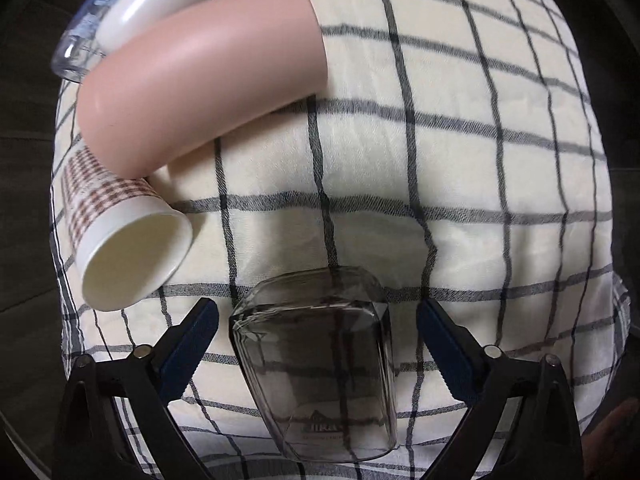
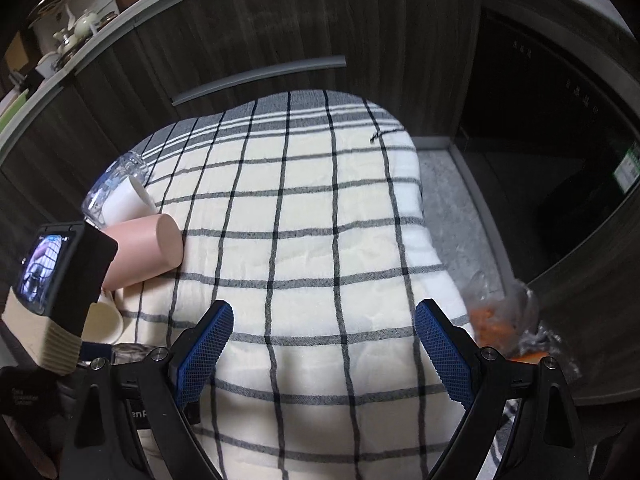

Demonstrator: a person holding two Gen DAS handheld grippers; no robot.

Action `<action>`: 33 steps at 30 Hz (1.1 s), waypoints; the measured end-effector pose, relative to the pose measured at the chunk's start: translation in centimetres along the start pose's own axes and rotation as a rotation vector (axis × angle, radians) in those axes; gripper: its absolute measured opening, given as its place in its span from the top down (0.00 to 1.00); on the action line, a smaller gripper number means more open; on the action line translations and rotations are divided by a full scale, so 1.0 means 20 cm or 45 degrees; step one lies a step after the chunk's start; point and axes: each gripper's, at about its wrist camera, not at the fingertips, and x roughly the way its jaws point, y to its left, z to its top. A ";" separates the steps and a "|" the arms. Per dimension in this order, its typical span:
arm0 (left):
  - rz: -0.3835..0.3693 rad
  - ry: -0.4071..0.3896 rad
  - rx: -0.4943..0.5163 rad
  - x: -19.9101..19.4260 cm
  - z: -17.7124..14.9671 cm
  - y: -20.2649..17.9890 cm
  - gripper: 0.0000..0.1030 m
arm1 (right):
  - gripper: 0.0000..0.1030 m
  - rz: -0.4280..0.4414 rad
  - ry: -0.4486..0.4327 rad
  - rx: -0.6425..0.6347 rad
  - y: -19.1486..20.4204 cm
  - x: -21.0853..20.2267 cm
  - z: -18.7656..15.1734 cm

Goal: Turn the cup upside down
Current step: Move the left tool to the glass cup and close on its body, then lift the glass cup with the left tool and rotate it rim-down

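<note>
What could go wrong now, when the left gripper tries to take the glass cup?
The clear glass cup sits between the open left gripper fingers, untouched; smooth glass may slip from the pads. The paper cup and pink cup stand close by on the soft checked cloth, so a wide swing might topple them.

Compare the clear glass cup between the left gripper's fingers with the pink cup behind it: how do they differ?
The clear glass cup is transparent and faceted; the pink cup is opaque and smooth. The glass cup stands base-up between the open left gripper; the pink cup looks taller. Both rest on the checked cloth.
</note>
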 end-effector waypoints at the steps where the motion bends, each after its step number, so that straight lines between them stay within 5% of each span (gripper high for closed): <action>1: 0.003 0.009 0.004 0.01 0.00 -0.01 0.11 | 0.11 0.006 0.011 0.013 -0.01 0.02 0.00; 3: 0.000 0.033 -0.001 0.05 0.00 -0.01 0.27 | 0.11 0.016 0.026 0.029 -0.02 0.04 -0.01; 7: -0.001 0.010 0.007 0.03 0.00 -0.02 0.32 | 0.11 0.040 0.053 0.048 -0.04 0.08 -0.02; 22: -0.070 -0.163 -0.006 -0.16 -0.18 0.07 0.34 | 0.11 0.060 0.045 0.089 -0.04 0.02 -0.06; 33: -0.109 -0.478 -0.083 -0.35 -0.39 0.24 0.34 | 0.11 0.050 0.003 0.031 0.08 -0.11 -0.14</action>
